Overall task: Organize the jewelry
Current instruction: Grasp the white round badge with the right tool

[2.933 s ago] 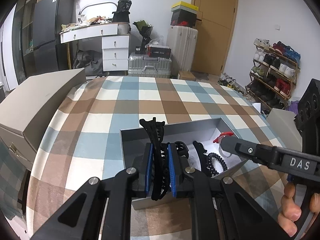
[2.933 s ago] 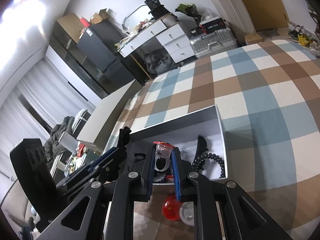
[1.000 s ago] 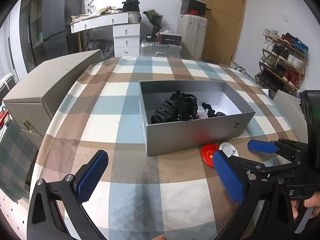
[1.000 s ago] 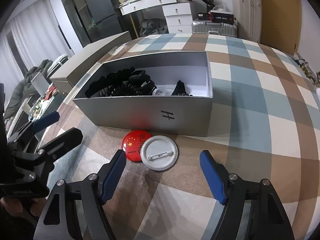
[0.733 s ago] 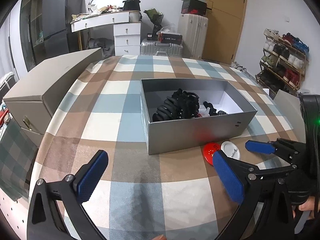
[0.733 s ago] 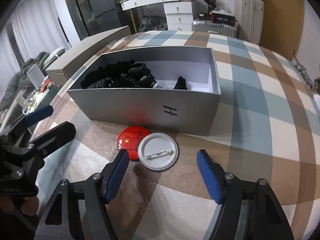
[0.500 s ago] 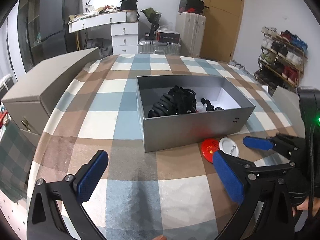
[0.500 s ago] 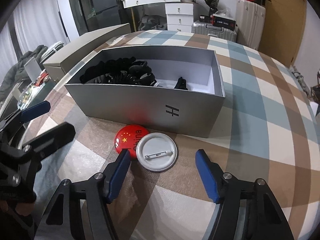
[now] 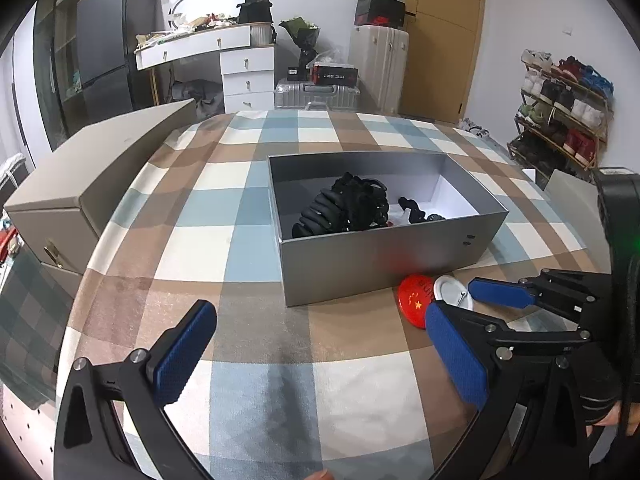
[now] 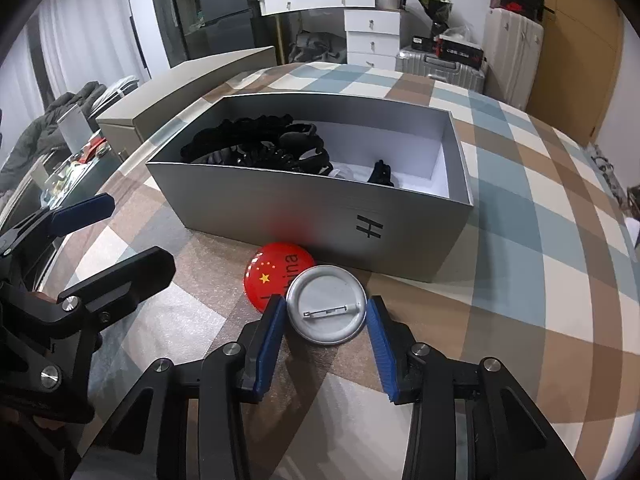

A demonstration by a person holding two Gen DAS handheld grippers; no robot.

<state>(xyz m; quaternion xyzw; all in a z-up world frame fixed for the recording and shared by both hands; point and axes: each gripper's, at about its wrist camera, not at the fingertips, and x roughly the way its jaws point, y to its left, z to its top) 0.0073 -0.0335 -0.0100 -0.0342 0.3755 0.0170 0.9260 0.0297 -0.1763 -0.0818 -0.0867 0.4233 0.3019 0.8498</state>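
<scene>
The pickup of the silver, face-down pin badge (image 10: 326, 309) is in hand: it lies on the checked tablecloth (image 10: 540, 264), just in front of the grey box (image 10: 320, 204), overlapping a red badge (image 10: 272, 276) at its ten o'clock. The right gripper (image 10: 326, 334) has just been closing, its blue pads flanking the badge at nine and three o'clock, seemingly not yet pressing. The left gripper (image 9: 320, 354) is held wide open and empty. Next, a firm pinch on the thin rim is called for, then a lift toward the box at twelve o'clock.
</scene>
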